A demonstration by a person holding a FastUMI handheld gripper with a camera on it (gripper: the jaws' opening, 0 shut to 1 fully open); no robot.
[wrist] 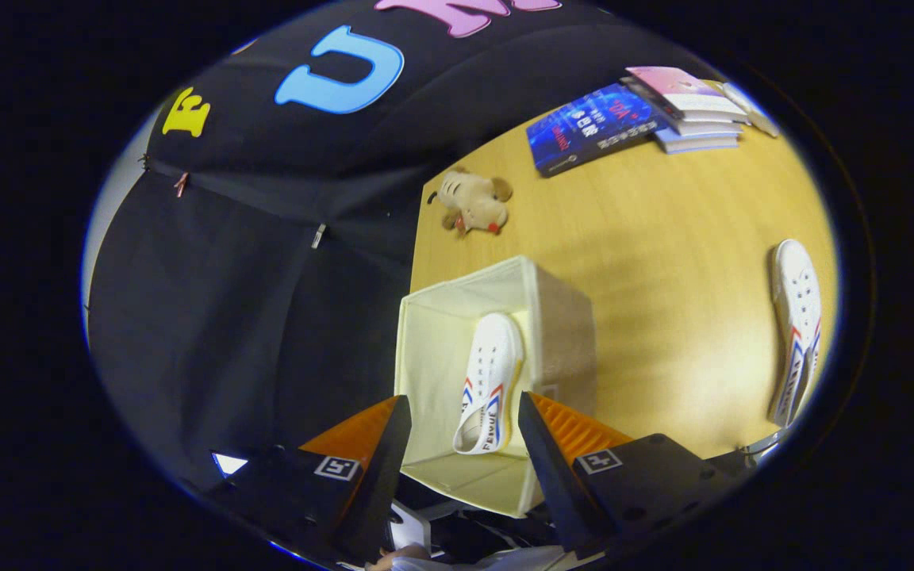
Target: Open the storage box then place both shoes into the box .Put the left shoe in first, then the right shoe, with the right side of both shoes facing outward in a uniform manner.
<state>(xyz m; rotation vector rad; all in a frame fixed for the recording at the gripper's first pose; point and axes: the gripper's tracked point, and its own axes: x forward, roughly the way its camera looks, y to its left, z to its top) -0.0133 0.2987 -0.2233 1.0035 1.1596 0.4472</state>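
The gripper (463, 428) hangs above the box (564, 333), fingers spread w/ nothing between them. One shoe (489, 381) lies inside the open box at the table (663, 262) edge. The 2nd shoe (796, 325) lies well apart on the table; probably light, soft canvas, best held at the heel rim.

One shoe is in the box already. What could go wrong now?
1. The second shoe lies far off on the table, apart from the box; the open gripper has a long way to reach.
2. The shoe in the box leans against one wall, so the second may land on it or face the wrong way.
3. The fabric box looks soft and sits at the table's edge; a bump might shove it off.
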